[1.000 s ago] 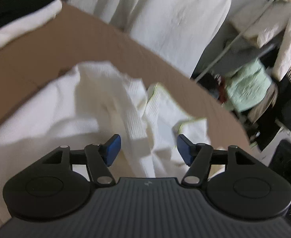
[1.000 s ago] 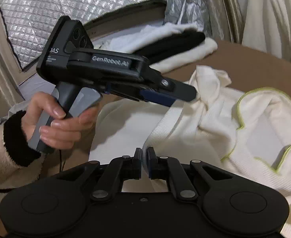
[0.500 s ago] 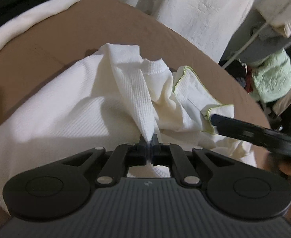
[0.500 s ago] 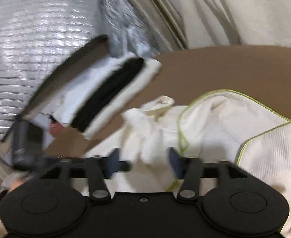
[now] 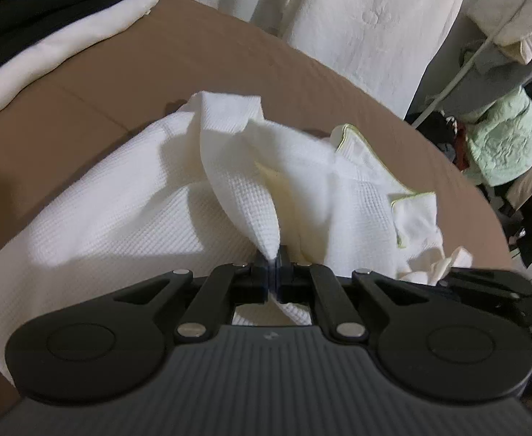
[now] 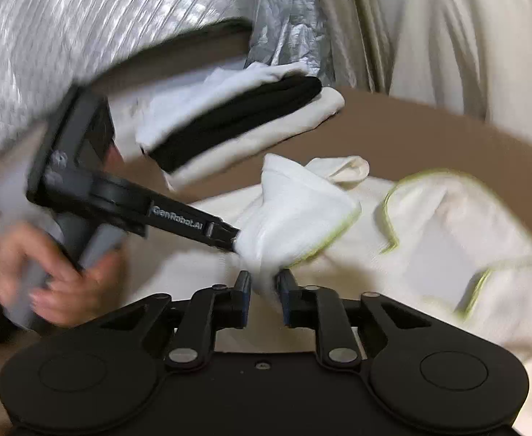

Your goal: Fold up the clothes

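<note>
No containers on my feeds, only cloth on a brown table. The garment I am folding is white waffle-weave with a thin lime-green piped edge, lying rumpled across the table's middle. My left gripper is clamped tight on a pinched ridge of it, the fabric rising from the jaws in a taut pointed fold. On the right wrist feed that same left gripper shows from the side, gripped by a blurred hand, biting a bunched corner. My right gripper has its jaws partly apart with a hanging flap of garment between the blue pads; I cannot tell whether they press it.

Half a second ago those right jaws were spread wide with less cloth between; they have since narrowed. The left was already clamped then.

Behind, a folded stack of white, black and cream layers sits at the table's far edge, before quilted silver foil.
</note>
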`<action>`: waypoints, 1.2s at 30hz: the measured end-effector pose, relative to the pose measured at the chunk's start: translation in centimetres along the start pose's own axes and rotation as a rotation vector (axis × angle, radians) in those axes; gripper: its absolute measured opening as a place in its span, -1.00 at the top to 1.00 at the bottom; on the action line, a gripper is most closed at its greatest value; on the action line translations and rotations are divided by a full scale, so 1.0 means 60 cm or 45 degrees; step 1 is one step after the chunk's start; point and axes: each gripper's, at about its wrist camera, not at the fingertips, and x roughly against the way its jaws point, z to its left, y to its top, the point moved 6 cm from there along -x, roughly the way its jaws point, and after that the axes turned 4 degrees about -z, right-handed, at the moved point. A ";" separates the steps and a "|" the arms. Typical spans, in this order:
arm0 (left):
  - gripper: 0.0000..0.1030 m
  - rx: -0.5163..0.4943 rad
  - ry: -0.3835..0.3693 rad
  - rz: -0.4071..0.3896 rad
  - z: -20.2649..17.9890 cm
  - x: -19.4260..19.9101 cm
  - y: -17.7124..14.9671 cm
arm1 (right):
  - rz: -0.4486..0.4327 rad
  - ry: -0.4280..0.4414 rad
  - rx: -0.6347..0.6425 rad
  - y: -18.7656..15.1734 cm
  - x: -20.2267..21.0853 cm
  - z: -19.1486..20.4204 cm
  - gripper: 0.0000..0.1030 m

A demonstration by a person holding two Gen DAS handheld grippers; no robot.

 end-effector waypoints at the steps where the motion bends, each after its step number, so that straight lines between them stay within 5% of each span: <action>1: 0.93 0.008 -0.004 -0.003 0.001 0.000 0.001 | -0.029 0.033 -0.103 0.008 -0.001 -0.019 0.35; 6: 0.93 0.047 -0.021 -0.024 0.005 -0.008 0.010 | -0.083 0.103 -0.515 0.029 -0.031 -0.107 -0.03; 8: 0.93 0.053 -0.053 -0.046 0.004 -0.011 0.018 | -0.059 0.118 -0.650 0.021 -0.048 -0.131 -0.03; 10: 0.93 0.060 -0.088 -0.063 0.002 -0.013 0.023 | -0.068 0.146 -0.618 0.020 -0.057 -0.128 -0.03; 11: 0.93 0.060 -0.107 -0.070 -0.001 -0.013 0.023 | -0.064 0.135 -0.571 0.020 -0.060 -0.124 0.05; 12: 0.93 0.057 -0.126 -0.076 -0.004 -0.013 0.023 | -0.063 0.112 -0.511 0.022 -0.062 -0.118 0.72; 13: 0.93 0.050 -0.139 -0.089 -0.007 -0.011 0.024 | -0.081 0.103 -0.459 0.026 -0.058 -0.112 0.85; 16: 0.93 0.026 -0.168 -0.151 -0.016 0.002 0.030 | -0.324 0.071 -0.269 0.056 -0.007 -0.094 0.85; 18: 0.92 0.011 -0.184 -0.184 -0.021 0.010 0.034 | -0.395 -0.081 -0.079 0.056 0.029 -0.072 0.85; 21: 0.93 -0.025 -0.161 -0.197 -0.025 0.005 0.033 | -0.303 -0.389 0.065 0.024 0.036 -0.076 0.79; 25: 0.92 -0.017 -0.142 -0.163 -0.024 -0.012 0.027 | -0.118 -0.666 -0.051 0.001 0.024 -0.142 0.75; 27: 0.91 -0.013 -0.132 -0.145 -0.024 -0.020 0.025 | -0.126 -0.698 -0.189 0.008 0.049 -0.171 0.74; 29: 0.91 0.010 -0.141 -0.145 -0.019 -0.021 0.026 | -0.178 -0.677 -0.311 0.020 0.097 -0.188 0.69; 33: 0.87 0.071 -0.165 -0.133 -0.011 -0.025 0.026 | -0.200 -0.660 -0.377 0.030 0.192 -0.192 0.01; 36: 0.63 0.072 -0.149 -0.114 -0.012 -0.032 0.022 | -0.199 -0.636 -0.421 -0.002 0.227 -0.193 -0.17</action>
